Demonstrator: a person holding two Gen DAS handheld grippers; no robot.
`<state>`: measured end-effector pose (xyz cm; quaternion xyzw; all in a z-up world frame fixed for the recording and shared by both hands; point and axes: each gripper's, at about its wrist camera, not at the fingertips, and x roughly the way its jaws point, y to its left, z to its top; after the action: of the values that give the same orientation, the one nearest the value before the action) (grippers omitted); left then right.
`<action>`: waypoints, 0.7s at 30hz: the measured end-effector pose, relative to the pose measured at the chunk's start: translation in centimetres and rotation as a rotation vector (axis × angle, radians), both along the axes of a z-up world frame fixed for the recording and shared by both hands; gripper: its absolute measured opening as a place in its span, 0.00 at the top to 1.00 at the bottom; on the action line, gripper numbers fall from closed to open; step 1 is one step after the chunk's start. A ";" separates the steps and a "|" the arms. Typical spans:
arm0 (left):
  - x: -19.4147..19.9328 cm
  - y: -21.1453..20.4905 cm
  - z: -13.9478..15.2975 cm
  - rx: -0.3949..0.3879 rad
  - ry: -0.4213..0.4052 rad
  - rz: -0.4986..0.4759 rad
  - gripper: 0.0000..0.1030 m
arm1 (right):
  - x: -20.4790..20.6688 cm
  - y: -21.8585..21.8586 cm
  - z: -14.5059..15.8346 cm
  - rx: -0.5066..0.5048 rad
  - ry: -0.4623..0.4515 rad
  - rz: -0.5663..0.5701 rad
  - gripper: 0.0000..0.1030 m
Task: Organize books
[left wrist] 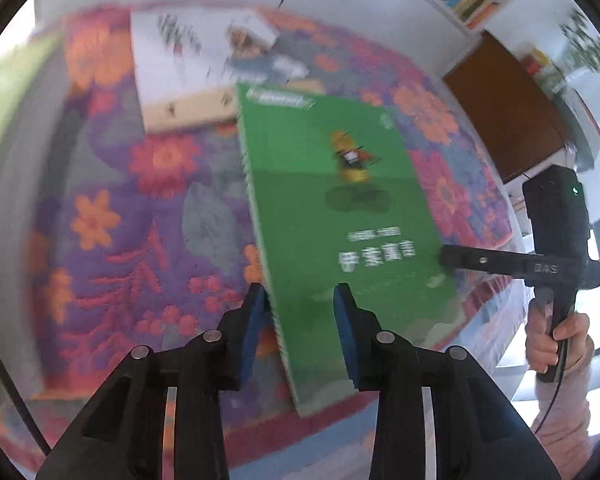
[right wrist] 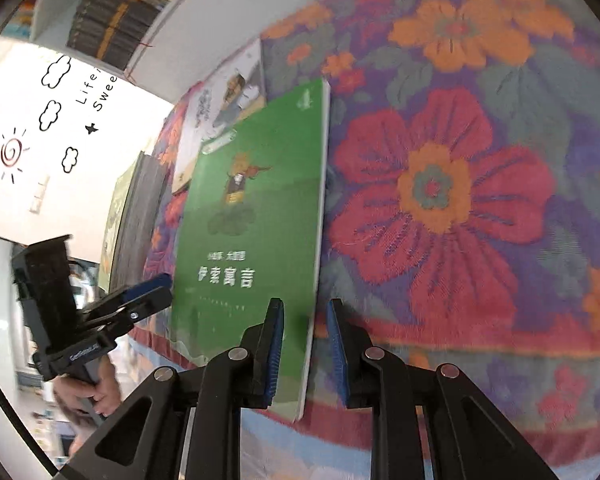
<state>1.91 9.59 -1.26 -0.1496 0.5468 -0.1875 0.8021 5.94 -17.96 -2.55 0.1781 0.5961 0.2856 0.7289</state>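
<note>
On the fuzzy flower blanket (right wrist: 452, 184) lies a flat green book (left wrist: 332, 208) with a smooth, shiny cover and white letters. Both claws hold it near its bottom corners. The left claw (left wrist: 300, 304) has soft blue pads, and it pinches the book's left edge. The right claw (right wrist: 304, 320) has ribbed blue pads too, and it pinches the book's right edge, where the thin white pages show. Behind the green book lies a white book (left wrist: 188, 68) with a cream strip. A hand (left wrist: 556, 340) grips the black handle of the right claw. Rows of books (right wrist: 112, 28) sit on a white shelf.
</note>
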 end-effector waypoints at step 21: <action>3.8 -0.5 0.2 0.027 -0.070 0.009 0.73 | 3.5 0.7 -0.5 0.049 -0.010 -0.020 0.85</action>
<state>5.71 9.11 -1.03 -0.1345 0.5201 -0.1815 0.8237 9.45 -17.31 -3.02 0.2004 0.5835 0.2938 0.7301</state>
